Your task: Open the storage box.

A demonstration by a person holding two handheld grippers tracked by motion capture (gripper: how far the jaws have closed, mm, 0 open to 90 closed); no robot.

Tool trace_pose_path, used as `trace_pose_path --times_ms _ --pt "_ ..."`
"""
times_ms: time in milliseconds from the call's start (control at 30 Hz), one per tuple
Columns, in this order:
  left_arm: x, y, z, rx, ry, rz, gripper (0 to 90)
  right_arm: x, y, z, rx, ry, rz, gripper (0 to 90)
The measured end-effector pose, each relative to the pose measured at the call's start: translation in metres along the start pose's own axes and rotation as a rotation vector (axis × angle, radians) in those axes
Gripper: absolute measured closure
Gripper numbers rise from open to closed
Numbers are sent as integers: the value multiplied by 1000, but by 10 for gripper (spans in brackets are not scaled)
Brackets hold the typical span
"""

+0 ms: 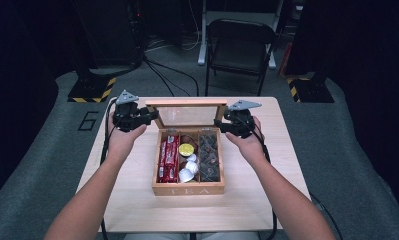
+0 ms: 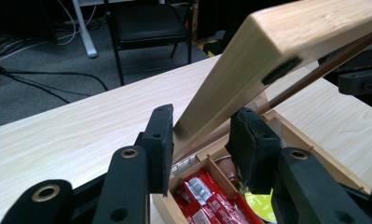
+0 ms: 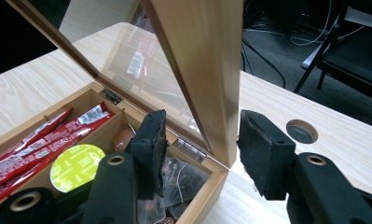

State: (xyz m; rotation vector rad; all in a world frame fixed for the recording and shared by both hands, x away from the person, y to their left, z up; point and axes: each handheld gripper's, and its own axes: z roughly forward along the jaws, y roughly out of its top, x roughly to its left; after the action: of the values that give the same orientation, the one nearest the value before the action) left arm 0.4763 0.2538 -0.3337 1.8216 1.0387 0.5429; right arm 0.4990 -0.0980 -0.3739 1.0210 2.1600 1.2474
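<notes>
Wooden tea box, centre of the frame, with its glass lid raised. Both forearms reach up from the bottom edge. Left gripper and right gripper straddle the lid's side edges, jaws parted, not clamping. Red packets fill the left compartment.

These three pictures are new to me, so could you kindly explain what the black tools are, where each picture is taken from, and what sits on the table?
A person holds a hand-operated claw in each hand: the left claw and the right claw. The high view looks down from above the person's side. The other two come from cameras riding on each claw, looking along its black jaws.

On the pale table stands a wooden tea box with its glass-paned lid raised. Inside are red packets, a yellow-topped pod, white pods and dark sachets.

Each claw's jaws straddle a side edge of the lid, with gaps showing, so neither looks clamped.
</notes>
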Motion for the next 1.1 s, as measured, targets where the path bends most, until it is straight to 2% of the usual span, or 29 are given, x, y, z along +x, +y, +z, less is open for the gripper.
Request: trace_pose_path --times_ms 100,200,467,767,1100 --pt "2 1 1 -2 -7 -6 606 0 -1 4 5 -3 8 515" --pt "4 1 2 -8 -11 -17 606 -3 -1 7 2 4 40 521" --pt "6 5 6 -15 -2 -33 609 -8 -3 17 9 -37 28 524" --pt "8 8 10 -15 3 -40 614 -17 -11 27 26 -44 52 524" --pt "13 11 15 -23 5 -57 618 -17 -16 40 48 -36 36 534"
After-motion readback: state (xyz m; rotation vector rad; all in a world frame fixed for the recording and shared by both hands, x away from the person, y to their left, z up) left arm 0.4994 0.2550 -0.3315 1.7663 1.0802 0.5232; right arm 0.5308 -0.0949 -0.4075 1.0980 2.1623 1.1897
